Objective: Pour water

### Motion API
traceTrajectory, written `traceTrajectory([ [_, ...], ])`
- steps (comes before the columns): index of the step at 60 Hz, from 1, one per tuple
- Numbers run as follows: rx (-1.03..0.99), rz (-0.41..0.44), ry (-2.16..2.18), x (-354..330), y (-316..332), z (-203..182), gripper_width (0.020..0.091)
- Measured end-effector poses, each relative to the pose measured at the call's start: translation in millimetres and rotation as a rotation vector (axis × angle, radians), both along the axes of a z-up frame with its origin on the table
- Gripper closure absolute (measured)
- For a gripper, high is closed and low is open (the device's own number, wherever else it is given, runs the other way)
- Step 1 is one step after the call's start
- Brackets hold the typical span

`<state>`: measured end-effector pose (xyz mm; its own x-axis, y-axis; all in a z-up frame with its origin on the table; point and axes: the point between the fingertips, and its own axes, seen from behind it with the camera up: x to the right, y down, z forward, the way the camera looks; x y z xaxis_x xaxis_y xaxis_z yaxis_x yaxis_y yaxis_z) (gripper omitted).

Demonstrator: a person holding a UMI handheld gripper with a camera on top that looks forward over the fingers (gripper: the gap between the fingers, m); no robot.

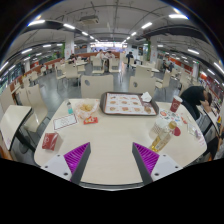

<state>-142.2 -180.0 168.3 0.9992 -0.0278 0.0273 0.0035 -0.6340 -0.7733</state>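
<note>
My gripper hangs above the near edge of a round beige table, fingers wide apart with nothing between the purple pads. On the right part of the table, beyond the right finger, stand a tall dark red cup, small cups and bottles and a yellowish packet. Which vessel holds water I cannot tell.
A tray with several round pastries lies at the table's far side. A plate of food, a red packet, a paper sheet and a red item lie left. A person sits right. Chairs and tables fill the hall.
</note>
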Motion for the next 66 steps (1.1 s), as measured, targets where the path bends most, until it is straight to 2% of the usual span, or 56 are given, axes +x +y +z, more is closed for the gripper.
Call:
traceTrajectory([
  [13, -0.001, -0.058, -0.020, 58.9, -39.5, -24.5, 0.0246],
  [27, 0.051, -0.123, -0.061, 141.4, -50.7, -54.3, 0.0249],
  [34, 0.103, -0.145, -0.031, 177.6, -29.6, -68.3, 0.0250],
  [49, 0.181, -0.162, -0.015, 235.9, 56.9, -100.9, 0.0270],
  [53, 0.198, -0.151, -0.021, 242.9, 76.1, -108.9, 0.0309],
  [55, 0.197, -0.145, -0.022, 245.4, 83.6, -114.9, 0.0353],
  [57, 0.203, -0.136, -0.023, 244.3, 87.6, -117.9, 0.0415],
  [61, 0.212, -0.133, -0.031, 247.6, 93.7, -124.1, 0.0589],
  [66, 0.233, -0.122, -0.008, 246.4, 98.8, -122.5, 0.0616],
])
